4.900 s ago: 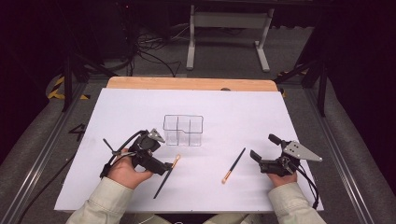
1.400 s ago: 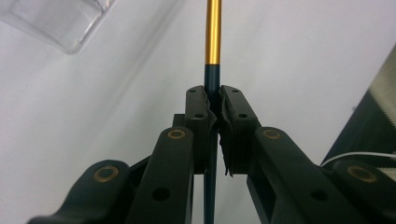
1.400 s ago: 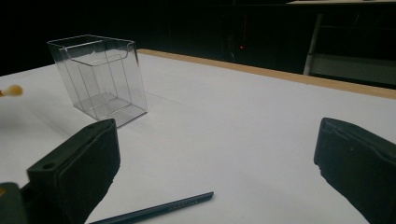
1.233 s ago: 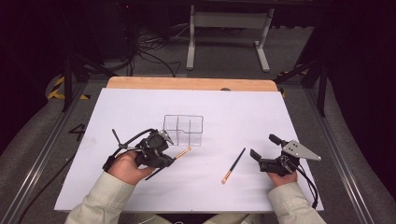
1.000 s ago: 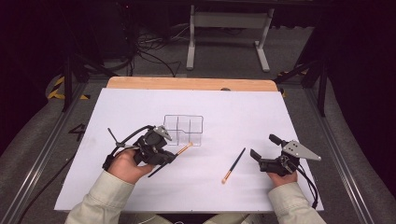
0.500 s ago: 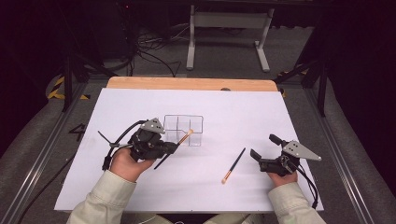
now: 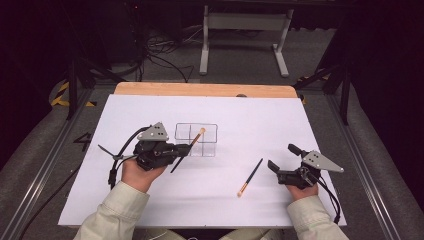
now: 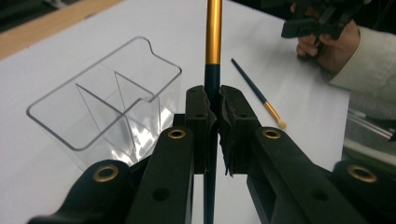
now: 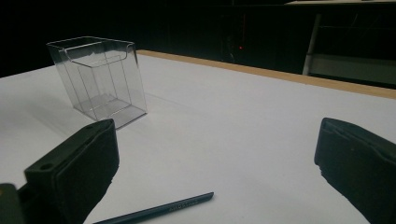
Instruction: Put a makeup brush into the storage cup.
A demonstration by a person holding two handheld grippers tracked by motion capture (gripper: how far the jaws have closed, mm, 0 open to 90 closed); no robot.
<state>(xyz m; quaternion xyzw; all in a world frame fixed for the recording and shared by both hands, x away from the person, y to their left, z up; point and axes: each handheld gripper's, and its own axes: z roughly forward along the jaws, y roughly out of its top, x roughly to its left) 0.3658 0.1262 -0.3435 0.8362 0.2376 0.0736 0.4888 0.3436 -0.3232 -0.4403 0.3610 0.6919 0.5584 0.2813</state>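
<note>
Nearest the person, the left gripper (image 7: 172, 150) has its jaws clenched on a slim makeup brush with a dark teal handle and gold ferrule (image 8: 213, 32); in the left gripper view the handle runs straight up between the two pads. From above, the brush slants up and away, its pale tip (image 7: 202, 131) over the clear plastic organiser box with inner dividers (image 7: 196, 140), which stands just beyond the jaws on the white sheet that covers the table (image 7: 150, 215).

The step in hand looks like dropping this brush into a compartment. To do it well, the hand should tip the brush closer to upright, bring its lower end over one cell rather than over a divider, and lower it inside the wall before the jaws let go; the light box could slide or tip if the brush presses against its rim.

The right gripper (image 7: 280, 162) rests near the table's right edge, jaws released and wide apart with nothing between them. A second brush of the same kind (image 7: 250, 176) lies flat on the sheet just left of it, well apart from the box.

By count: two brushes, one box, two grippers.
</note>
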